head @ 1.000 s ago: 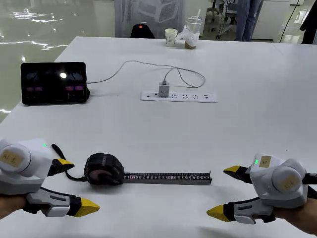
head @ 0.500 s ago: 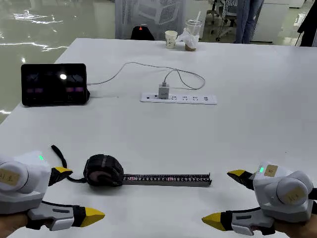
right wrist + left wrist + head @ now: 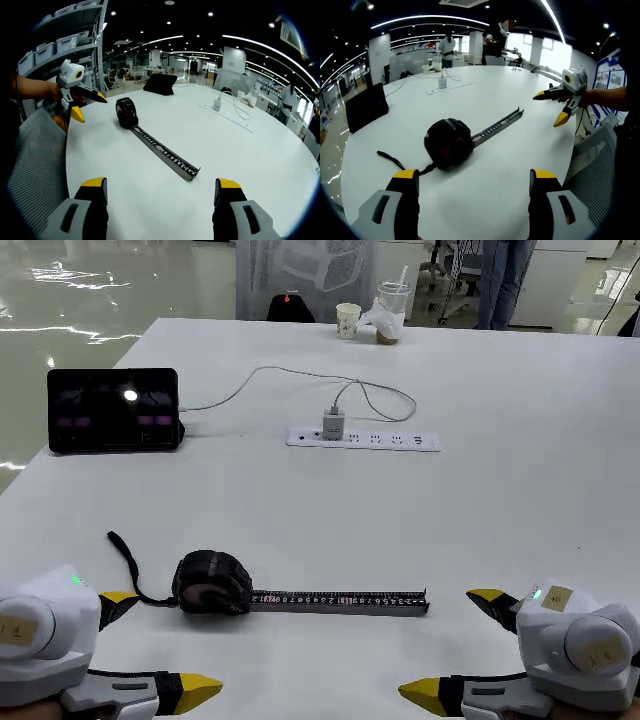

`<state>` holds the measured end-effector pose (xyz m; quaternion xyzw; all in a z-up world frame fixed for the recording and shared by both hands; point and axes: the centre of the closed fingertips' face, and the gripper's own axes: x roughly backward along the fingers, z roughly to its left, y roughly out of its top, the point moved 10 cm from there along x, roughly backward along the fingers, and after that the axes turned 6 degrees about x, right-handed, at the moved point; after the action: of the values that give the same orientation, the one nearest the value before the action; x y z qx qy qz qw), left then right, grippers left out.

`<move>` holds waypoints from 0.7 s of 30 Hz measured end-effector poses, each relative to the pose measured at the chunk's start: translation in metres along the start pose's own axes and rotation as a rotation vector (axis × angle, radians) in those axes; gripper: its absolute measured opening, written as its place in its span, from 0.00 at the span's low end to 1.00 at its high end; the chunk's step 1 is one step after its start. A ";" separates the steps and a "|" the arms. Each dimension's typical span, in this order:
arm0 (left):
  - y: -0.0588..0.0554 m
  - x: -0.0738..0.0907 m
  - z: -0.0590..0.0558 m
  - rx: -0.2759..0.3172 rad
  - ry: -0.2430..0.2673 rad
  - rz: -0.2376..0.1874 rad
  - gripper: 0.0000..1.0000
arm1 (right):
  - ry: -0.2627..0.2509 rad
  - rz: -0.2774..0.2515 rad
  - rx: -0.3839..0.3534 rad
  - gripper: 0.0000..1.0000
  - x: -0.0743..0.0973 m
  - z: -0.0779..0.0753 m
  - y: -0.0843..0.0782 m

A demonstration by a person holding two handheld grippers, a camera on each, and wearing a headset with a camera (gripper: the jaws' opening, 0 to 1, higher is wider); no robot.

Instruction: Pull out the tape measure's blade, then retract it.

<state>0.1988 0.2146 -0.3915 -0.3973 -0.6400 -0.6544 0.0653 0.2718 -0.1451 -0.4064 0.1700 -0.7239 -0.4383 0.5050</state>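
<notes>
While both grippers hang over the near edge of the white table [image 3: 520, 470], neither one touches anything. Left gripper [image 3: 168, 641] sits at the near left with jaws spread wide and nothing between them. Right gripper [image 3: 447, 644] sits at the near right, also wide apart and empty. The yellow tips of the two point toward each other across the table.

The tape measure [image 3: 211, 582] lies between them. Its black round case rests on the table, closer to the left gripper and a bit farther out than its tips. The blade [image 3: 340, 599] is pulled out to the right of the case and lies flat on the table surface, markings up. The end hook [image 3: 425, 598] is near the right gripper's far tip but apart from it. A black wrist strap [image 3: 128, 565] trails from the case's left side, curving far and left. The left gripper's far tip is just beside it. In the left gripper view the case is straight ahead between the jaws and the right gripper shows at upper right, held in a hand.

Far left on the table a black tablet [image 3: 114, 409] stands tilted, screen dim. At mid-table lies a white power strip [image 3: 363, 439] with a charger [image 3: 333, 424] plugged in, and a white cable [image 3: 260, 375] runs left to the tablet. At the far edge stand a paper cup [image 3: 348, 318] and a clear plastic cup [image 3: 391, 300] with a straw.
</notes>
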 end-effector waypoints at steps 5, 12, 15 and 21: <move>-0.001 0.002 -0.006 0.007 0.016 -0.016 0.89 | -0.033 -0.026 -0.025 0.91 0.003 0.005 0.002; -0.002 0.005 -0.013 0.024 0.046 -0.054 0.90 | -0.056 -0.036 -0.044 0.93 0.006 0.011 0.002; -0.001 0.007 -0.017 0.034 0.056 -0.068 0.90 | -0.074 -0.034 -0.055 0.97 0.008 0.013 0.003; -0.003 0.010 -0.020 0.054 0.081 -0.086 0.90 | -0.081 -0.035 -0.070 0.97 0.011 0.019 0.004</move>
<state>0.1816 0.2021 -0.3846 -0.3406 -0.6706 -0.6549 0.0738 0.2508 -0.1413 -0.3992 0.1468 -0.7250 -0.4785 0.4732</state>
